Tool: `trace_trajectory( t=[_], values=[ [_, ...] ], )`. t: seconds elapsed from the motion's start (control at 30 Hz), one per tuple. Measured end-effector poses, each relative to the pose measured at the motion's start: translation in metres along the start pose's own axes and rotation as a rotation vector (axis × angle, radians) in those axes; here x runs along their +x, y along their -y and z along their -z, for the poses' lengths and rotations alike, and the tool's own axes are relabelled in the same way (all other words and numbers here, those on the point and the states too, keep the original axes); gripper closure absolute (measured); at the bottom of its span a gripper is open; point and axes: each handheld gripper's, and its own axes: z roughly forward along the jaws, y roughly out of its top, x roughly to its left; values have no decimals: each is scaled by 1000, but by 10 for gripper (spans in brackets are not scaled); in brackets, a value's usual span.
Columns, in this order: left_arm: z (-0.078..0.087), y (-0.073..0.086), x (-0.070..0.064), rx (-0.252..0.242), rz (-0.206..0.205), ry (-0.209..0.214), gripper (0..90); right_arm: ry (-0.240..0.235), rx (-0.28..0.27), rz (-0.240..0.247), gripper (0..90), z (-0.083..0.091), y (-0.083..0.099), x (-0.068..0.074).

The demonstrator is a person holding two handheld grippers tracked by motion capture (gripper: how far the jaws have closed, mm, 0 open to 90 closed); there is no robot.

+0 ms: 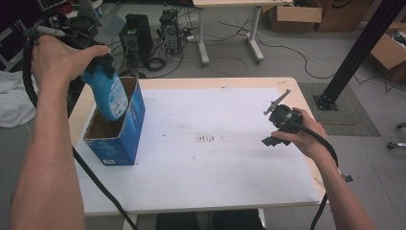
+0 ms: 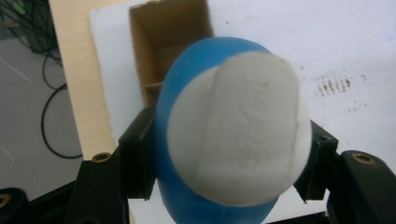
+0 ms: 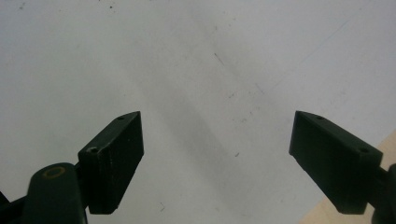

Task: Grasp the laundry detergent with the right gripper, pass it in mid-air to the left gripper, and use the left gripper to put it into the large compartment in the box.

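A blue bottle with a white cap hangs cap-up over the open blue cardboard box at the table's left, its lower end dipping into the box's mouth. My left gripper is shut on the bottle's upper part, the black jaws pressing it from both sides. The box's brown inside lies straight below in the left gripper view. At the table's right, my right gripper is held low over the white sheet, open, with nothing between its jaws.
A white sheet covers most of the wooden table and has faint dark smudges near its middle. Behind the table stand computer towers, cables and a desk leg. A black post rises at the right.
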Motion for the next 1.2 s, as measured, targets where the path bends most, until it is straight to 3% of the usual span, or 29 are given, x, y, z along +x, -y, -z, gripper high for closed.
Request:
trace_trajectory(
  t=[0.17, 0.4, 0.47, 0.63, 0.93, 1.2],
  values=[
    [-2, 4, 10, -23, 52, -17, 379, -2, 2, 0, 177, -2, 2, 1],
    [-14, 8, 13, -30, 78, -20, 379, -10, 8, 2, 177, -6, 3, 3],
    [-20, 9, 14, -12, 76, -17, 379, -11, 7, 0, 177, -7, 4, 4],
    [-43, 16, 16, 3, 83, -36, 379, -17, 11, 1, 177, -10, 6, 5],
    [-87, 31, 21, 43, 101, -12, 379, -27, 22, 7, 177, -18, 7, 9],
    [-116, 41, 19, 64, 108, -11, 379, -29, 35, 4, 177, -21, 8, 11]
  ],
)
